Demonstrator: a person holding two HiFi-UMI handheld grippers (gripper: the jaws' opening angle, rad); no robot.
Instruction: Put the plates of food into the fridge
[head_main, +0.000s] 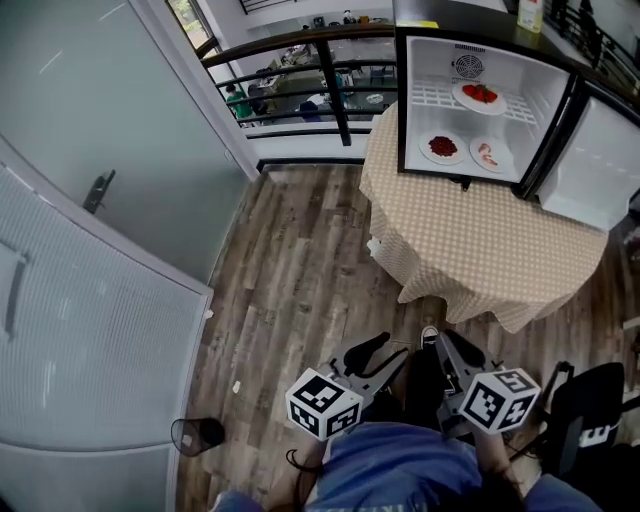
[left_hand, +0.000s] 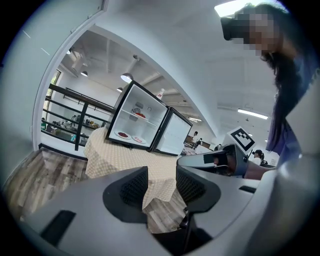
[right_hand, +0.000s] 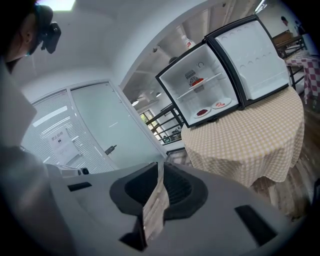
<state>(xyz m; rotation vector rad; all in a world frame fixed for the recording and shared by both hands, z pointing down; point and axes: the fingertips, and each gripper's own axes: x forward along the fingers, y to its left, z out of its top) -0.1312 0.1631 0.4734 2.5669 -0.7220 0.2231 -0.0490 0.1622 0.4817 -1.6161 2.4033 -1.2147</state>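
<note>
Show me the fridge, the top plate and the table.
fridge (head_main: 428, 60): head view, white inside wall.
top plate (head_main: 458, 94): head view, its white rim.
table (head_main: 480, 230): head view, bare checked cloth.

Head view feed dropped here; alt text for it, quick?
An open mini fridge on a cloth-covered round table holds three plates of food: one on the upper shelf, two on its floor. The left gripper and right gripper are low in frame, empty, over wooden floor short of the table.
</note>
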